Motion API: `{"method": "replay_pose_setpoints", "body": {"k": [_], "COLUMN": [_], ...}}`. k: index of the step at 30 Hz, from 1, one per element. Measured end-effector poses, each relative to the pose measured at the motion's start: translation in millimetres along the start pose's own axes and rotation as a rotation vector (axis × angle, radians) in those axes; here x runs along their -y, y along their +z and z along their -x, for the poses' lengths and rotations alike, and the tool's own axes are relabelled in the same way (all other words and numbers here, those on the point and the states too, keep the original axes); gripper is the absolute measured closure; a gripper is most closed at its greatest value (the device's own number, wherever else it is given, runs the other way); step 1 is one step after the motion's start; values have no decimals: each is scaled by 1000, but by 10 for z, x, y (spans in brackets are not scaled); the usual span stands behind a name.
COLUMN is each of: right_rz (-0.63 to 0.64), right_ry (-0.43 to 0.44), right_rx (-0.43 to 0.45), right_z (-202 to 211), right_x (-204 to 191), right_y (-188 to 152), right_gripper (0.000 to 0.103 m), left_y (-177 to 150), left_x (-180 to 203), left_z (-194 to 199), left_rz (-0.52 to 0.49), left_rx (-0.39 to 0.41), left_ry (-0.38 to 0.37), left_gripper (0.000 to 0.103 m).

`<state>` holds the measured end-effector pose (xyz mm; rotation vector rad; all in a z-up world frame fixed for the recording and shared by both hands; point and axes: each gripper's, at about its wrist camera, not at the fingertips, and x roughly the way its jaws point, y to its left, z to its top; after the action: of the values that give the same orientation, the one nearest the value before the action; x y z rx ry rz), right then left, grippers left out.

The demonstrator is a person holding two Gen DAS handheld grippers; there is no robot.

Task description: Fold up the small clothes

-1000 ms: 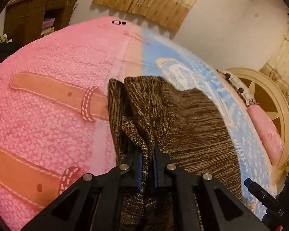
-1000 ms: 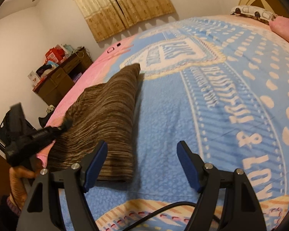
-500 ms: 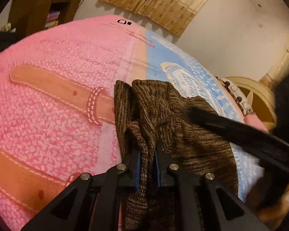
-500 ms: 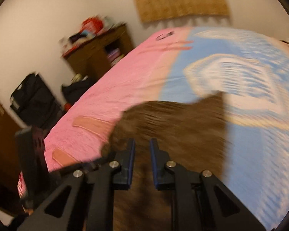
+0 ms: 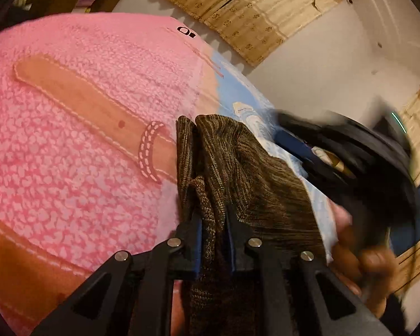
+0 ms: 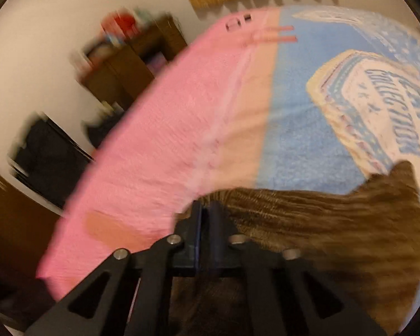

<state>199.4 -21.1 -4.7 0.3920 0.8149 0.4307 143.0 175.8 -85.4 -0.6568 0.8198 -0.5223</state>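
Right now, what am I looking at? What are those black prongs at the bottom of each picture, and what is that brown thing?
No robot here: a person holds a two-fingered gripper in each hand, each with a camera looking along its fingers. One picture comes from the left gripper, the other from the right gripper. Both look over a bed with a pink and blue blanket. The brown knitted garment lies on it. The left gripper is clamped on a bunched fold. The right one sits nearly closed at the garment's edge, but blur hides whether it grips.
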Motion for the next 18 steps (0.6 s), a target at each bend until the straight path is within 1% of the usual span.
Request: {"method": "replay_pose_setpoints", "body": {"k": [1, 2, 3, 5, 6, 7, 8, 10, 11, 13, 14, 15, 17, 18], "right_rz": [-7, -9, 9, 61, 82, 101, 114, 135, 137, 164, 181, 194, 163, 124], "right_ry": [1, -41, -85, -150, -186, -214, -229, -254, -242, -199, -200, -228, -279, -257], "right_rx": [46, 110, 131, 121, 107, 91, 83, 82, 81, 57, 39, -2, -78, -79], "right_z": [218, 555, 753, 1016, 1111, 1201, 1272, 1379, 1427, 1402, 1326, 1232, 1119, 1107], "right_x": [24, 87, 122, 180, 205, 248, 274, 269, 276, 229, 204, 195, 361, 464], "right_y": [-53, -193, -308, -537, -664, -791, -898, -1086, -1110, -1182, -1197, -1274, -1400, -1490], "right_gripper": [47, 38, 38, 54, 64, 69, 70, 72, 72, 76, 77, 77, 80, 81], "left_y": [-8, -7, -6, 11, 17, 48, 48, 33, 10, -111, -160, -242, -384, -438], "left_x": [-21, -30, -6, 82, 177, 252, 338, 491, 573, 731, 758, 786, 765, 710], "left_z": [23, 36, 44, 91, 162, 217, 303, 425, 456, 452, 412, 340, 180, 137], "left_rz": [9, 13, 7, -26, -56, -79, -104, -153, -172, -221, -250, -287, -316, -322], "left_rx": [0, -2, -10, -28, -24, -8, 16, 43, 43, 28, 14, -8, -53, -49], "left_ry": [-14, -20, -7, 51, 112, 155, 186, 189, 186, 168, 163, 174, 225, 219], "left_gripper": [88, 88, 88, 87, 86, 84, 84, 84, 84, 84, 84, 84, 84, 84]}}
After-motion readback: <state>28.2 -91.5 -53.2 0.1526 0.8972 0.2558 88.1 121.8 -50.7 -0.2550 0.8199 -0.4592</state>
